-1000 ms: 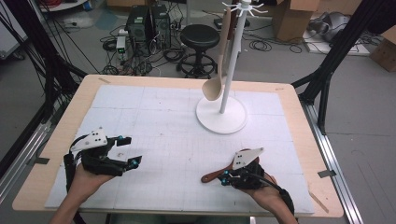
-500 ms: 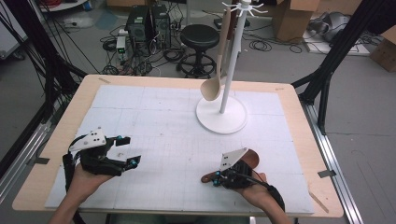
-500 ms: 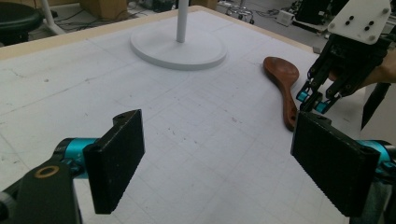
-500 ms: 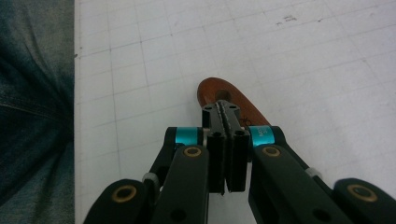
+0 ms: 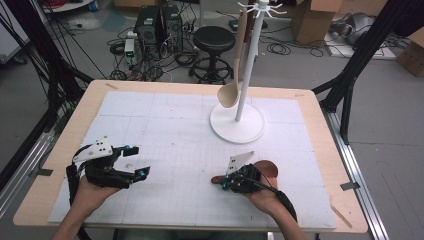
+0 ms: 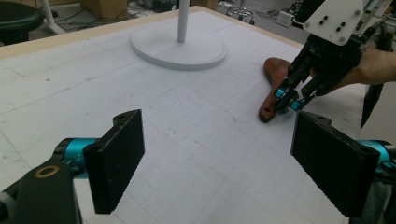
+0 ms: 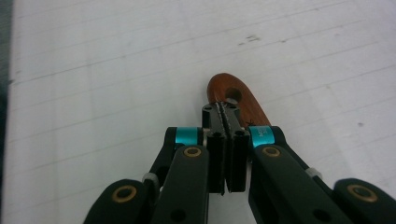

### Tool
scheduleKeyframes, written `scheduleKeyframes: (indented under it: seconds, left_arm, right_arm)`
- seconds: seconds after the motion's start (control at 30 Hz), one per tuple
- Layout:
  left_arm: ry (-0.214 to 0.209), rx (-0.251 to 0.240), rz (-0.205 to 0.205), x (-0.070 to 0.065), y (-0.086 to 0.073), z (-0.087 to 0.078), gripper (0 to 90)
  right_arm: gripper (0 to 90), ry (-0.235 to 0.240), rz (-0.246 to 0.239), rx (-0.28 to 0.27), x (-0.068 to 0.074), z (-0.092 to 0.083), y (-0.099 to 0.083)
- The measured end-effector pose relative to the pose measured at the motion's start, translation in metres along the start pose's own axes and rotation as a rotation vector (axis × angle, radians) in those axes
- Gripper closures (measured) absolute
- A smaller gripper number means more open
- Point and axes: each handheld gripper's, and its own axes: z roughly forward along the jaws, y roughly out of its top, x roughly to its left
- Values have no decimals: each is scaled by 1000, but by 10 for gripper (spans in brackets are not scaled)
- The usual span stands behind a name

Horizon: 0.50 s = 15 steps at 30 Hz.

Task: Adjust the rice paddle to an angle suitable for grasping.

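Note:
A dark brown wooden spoon [image 5: 268, 169] lies flat on the white mat at the front right, its handle pointing left. My right gripper [image 5: 226, 186] is shut, jaws pressed together, with its tips down at the handle's end. In the right gripper view the shut tips [image 7: 225, 112] sit just short of the hole in the handle [image 7: 232, 94]; nothing is between the pads. The left gripper view shows that gripper [image 6: 287, 100] touching the spoon [image 6: 273, 77]. My left gripper [image 5: 139, 161] rests at the front left, open and empty, its pads [image 6: 114, 163] wide apart.
A white hook stand [image 5: 238, 125] rises from a round base at the back middle; a pale wooden spoon [image 5: 231, 92] hangs from it. Its base [image 6: 180, 44] appears ahead in the left gripper view. The wooden table edge [image 5: 320, 125] frames the mat.
My right hand has slid left along the dark spoon toward the handle's end, uncovering the bowl behind it. The left gripper has stayed still.

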Motion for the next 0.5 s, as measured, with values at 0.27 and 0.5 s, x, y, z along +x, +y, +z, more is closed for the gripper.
scheduleKeyframes:
  seconds: [0.27,0.5]
  left_arm:
    - [1,3,0,0,0,1,181]
    - [-3,3,-4,0,0,1,181]
  right_arm:
    - [897,-48,67,-27,-21,3,4]
    - [897,-83,115,-26,-34,5,5]
